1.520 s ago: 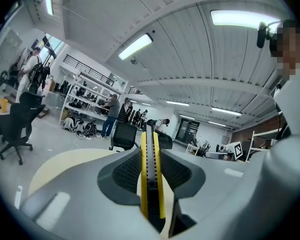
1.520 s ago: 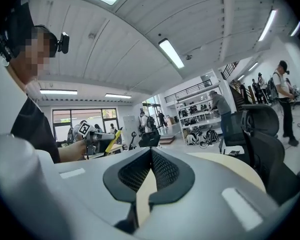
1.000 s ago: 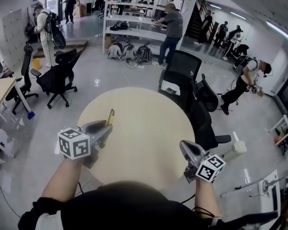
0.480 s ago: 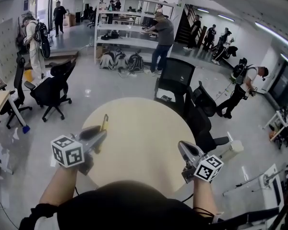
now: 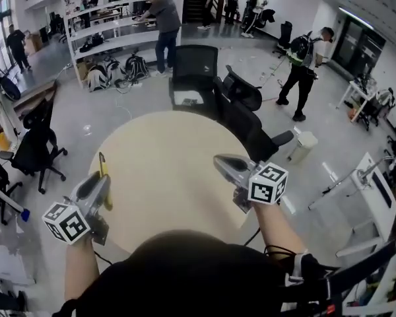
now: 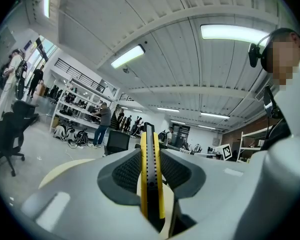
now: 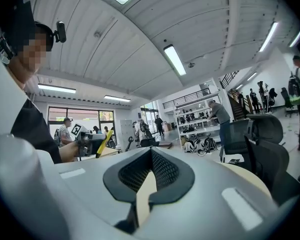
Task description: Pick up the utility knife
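- The left hand-held gripper [image 5: 101, 183] was clamped on a yellow-and-black utility knife [image 5: 103, 169]. Its ribbed pads pressed both flat sides, and the knife stood on edge between them, jutting past the jaw tips.
- In the head view the knife lay over the left edge of the round, pale desk [image 5: 178, 154], carried in the grip rather than resting on the top.
- The right hand-held gripper [image 5: 221, 162] hovered over the desk's right side, well apart from the knife — jaws together, nothing between them.
- Black office chairs [image 5: 193, 70] stood just beyond the desk.
- Farther back, a person [image 5: 164, 20] faced a white shelving rack [image 5: 119, 24] — others stood around the open floor.
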A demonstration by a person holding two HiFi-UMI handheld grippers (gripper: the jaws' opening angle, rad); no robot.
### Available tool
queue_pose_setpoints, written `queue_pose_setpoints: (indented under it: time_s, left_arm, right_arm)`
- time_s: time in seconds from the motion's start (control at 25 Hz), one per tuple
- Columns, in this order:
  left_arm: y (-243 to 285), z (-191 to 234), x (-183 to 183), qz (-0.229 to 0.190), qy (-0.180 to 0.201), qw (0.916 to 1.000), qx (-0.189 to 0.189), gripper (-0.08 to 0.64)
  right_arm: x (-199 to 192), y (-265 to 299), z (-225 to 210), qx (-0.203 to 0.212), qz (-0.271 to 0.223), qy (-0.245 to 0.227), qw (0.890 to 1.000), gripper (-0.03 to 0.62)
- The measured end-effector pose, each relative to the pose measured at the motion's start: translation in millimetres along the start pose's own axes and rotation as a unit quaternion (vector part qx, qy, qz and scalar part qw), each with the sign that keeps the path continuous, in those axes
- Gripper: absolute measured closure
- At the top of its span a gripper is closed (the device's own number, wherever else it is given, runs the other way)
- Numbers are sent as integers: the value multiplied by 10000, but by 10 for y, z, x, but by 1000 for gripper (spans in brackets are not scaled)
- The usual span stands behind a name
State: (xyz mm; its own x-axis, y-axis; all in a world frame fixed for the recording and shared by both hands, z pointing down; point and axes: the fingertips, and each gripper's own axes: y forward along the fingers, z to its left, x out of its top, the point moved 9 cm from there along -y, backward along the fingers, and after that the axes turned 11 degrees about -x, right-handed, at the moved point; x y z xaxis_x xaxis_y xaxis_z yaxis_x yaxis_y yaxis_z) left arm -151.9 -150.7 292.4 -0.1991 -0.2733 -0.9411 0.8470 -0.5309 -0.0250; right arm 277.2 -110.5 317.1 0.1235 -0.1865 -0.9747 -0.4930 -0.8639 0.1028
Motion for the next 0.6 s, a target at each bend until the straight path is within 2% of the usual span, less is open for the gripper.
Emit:
queue_pose_setpoints:
  time_s: [0.6]
  left_arm:
    - [101, 65, -35, 130, -99, 9999, 19, 444]
  right_arm:
    - [-11, 69, -36, 0, 112, 12, 9999, 580]
